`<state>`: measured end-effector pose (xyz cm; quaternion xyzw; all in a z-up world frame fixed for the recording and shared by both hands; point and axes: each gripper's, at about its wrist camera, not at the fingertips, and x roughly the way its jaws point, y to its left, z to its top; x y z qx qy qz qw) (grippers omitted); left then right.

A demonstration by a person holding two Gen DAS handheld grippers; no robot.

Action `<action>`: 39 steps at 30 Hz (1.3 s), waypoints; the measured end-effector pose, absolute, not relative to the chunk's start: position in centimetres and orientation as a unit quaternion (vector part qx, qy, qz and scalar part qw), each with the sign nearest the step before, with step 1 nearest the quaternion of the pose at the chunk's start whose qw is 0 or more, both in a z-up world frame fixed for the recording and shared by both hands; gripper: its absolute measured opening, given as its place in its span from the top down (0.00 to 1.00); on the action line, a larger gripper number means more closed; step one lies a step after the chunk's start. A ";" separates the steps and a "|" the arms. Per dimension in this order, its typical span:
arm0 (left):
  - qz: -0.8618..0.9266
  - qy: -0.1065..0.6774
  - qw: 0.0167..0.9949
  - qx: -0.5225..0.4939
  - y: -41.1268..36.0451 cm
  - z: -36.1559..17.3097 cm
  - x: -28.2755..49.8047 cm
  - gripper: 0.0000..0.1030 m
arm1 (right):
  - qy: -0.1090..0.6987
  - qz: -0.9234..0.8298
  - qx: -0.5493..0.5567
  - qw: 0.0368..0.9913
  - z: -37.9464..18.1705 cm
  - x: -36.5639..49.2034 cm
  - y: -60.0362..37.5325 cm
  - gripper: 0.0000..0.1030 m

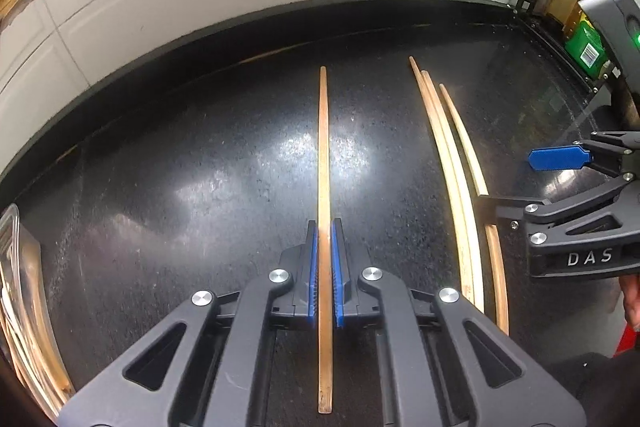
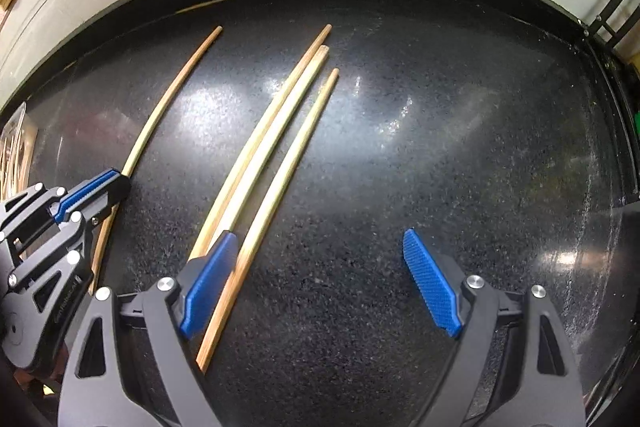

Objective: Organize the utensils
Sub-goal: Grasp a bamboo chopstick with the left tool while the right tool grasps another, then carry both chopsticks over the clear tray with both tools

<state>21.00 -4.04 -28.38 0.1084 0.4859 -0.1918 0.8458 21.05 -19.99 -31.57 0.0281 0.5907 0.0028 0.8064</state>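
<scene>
Left claw [image 1: 325, 267] clamps the lone chopstick [image 1: 323, 147] near its thick end, right claw [image 2: 320, 283] spread beside three chopsticks [image 2: 276, 147] on the desk [image 2: 440, 147]; light, stiff, thin, likely slippery.

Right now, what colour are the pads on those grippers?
Blue pads, clearest in the right wrist view.

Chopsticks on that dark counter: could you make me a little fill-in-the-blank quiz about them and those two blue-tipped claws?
1. The left gripper is shut on ____ chopstick.
2. To the right of that chopstick, ____ more chopsticks lie loose on the black counter.
3. The right gripper has its jaws ____.
4. The pads on both grippers are coloured ____.

Missing words: one; three; open; blue
</scene>
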 end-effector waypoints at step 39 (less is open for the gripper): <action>-0.023 0.437 0.899 0.013 2.9 -9.1 5.2 0.94 | 0.442 0.142 0.023 0.886 -9.4 7.3 -14.6 0.93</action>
